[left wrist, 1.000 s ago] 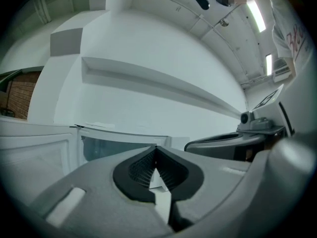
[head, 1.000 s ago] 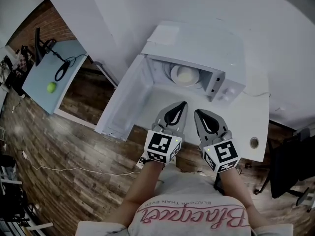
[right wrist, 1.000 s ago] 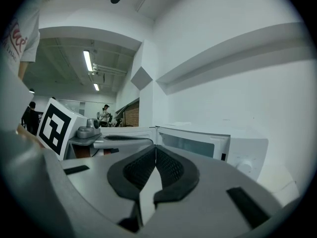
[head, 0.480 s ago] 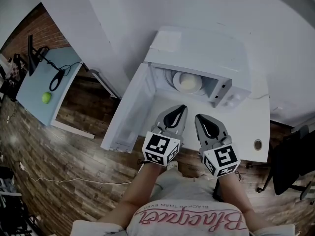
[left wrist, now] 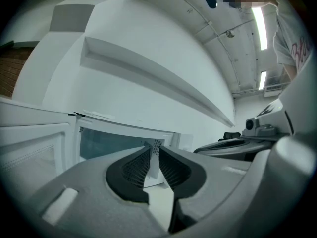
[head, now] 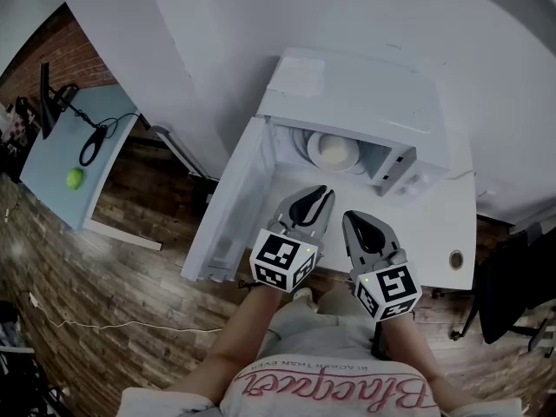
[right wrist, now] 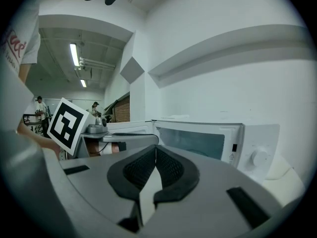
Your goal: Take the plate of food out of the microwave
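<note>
The left gripper (left wrist: 154, 150), empty, has just been opening to a narrow gap. The right gripper (right wrist: 155, 148) is closed on nothing. Both hover over the white surface's (head: 439, 224) near edge. Beyond, the round white plate of pale food (head: 333, 149) sits inside the open white microwave (head: 365, 94). This looks like the approach: next, spread the jaws and reach for the plate's rim.

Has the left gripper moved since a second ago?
Yes, slightly: the left gripper has crept toward the open microwave. Its jaws have just been opening, with nothing between them.
</note>
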